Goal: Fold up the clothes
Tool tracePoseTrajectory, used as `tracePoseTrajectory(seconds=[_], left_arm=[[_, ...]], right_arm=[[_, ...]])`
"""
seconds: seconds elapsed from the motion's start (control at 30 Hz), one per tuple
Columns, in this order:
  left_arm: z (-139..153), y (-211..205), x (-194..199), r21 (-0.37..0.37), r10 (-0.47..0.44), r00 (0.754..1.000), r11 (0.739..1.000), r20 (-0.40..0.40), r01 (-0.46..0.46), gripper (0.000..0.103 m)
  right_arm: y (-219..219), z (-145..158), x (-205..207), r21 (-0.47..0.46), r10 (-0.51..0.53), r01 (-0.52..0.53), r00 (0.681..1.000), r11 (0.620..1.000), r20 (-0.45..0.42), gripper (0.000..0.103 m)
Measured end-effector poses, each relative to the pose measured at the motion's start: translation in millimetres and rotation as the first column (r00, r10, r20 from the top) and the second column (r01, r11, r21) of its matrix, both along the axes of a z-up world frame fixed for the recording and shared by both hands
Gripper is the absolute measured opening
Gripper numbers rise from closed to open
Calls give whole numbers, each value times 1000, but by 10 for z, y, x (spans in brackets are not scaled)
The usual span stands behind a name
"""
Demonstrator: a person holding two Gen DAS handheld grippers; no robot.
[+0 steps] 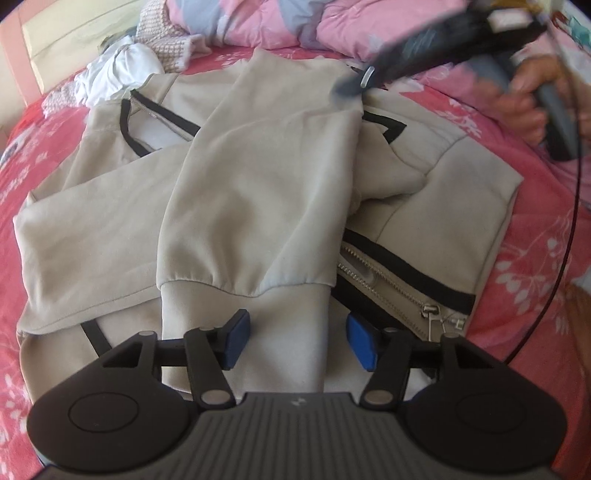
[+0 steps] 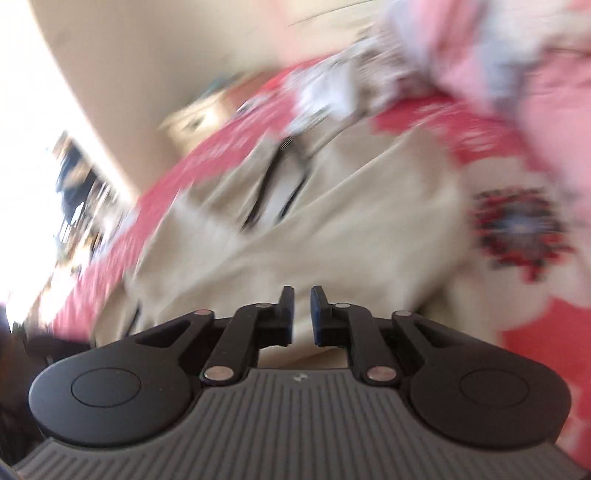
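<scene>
A beige zip jacket [image 1: 258,192] with black trim lies on the red floral bedsheet [image 1: 535,258], one sleeve folded across its body with the cuff [image 1: 243,332] nearest me. My left gripper [image 1: 299,336] is open, its blue pads on either side of the cuff just above it. My right gripper [image 1: 360,83] shows blurred at the jacket's far edge, held by a hand [image 1: 532,107]. In the blurred right wrist view the right gripper [image 2: 302,314] has its jaws nearly closed with a narrow gap and nothing between them, above the jacket [image 2: 332,236].
A pink and blue quilt [image 1: 332,26] lies heaped at the far side. White and knitted clothes [image 1: 125,70] lie at the far left by the cream headboard [image 1: 55,40]. A black cable [image 1: 569,240] hangs along the right.
</scene>
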State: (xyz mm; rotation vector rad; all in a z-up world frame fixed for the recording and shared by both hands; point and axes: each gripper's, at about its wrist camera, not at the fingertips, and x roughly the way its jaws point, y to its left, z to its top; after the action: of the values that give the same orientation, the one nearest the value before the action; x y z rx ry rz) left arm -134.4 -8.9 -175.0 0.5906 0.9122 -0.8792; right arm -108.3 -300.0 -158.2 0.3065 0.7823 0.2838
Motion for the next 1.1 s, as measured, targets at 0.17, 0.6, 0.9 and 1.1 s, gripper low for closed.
tracePoseTrajectory(seconds=[0.17, 0.6, 0.9, 1.1], left_arm=[[55, 7, -15, 5, 34, 999, 999, 13, -34, 63], [50, -58, 79, -43, 47, 996, 998, 69, -44, 63], [57, -8, 124, -67, 90, 994, 994, 61, -86, 63], [61, 17, 176, -79, 111, 993, 991, 46, -107, 63]], right_arm=[[-53, -54, -62, 33, -22, 24, 997, 999, -76, 23], [-323, -436, -247, 329, -146, 275, 918, 903, -369, 31], [-316, -288, -409, 343, -154, 265, 935, 901, -319, 3], [-383, -185, -587, 339, -159, 280, 926, 898, -343, 3]])
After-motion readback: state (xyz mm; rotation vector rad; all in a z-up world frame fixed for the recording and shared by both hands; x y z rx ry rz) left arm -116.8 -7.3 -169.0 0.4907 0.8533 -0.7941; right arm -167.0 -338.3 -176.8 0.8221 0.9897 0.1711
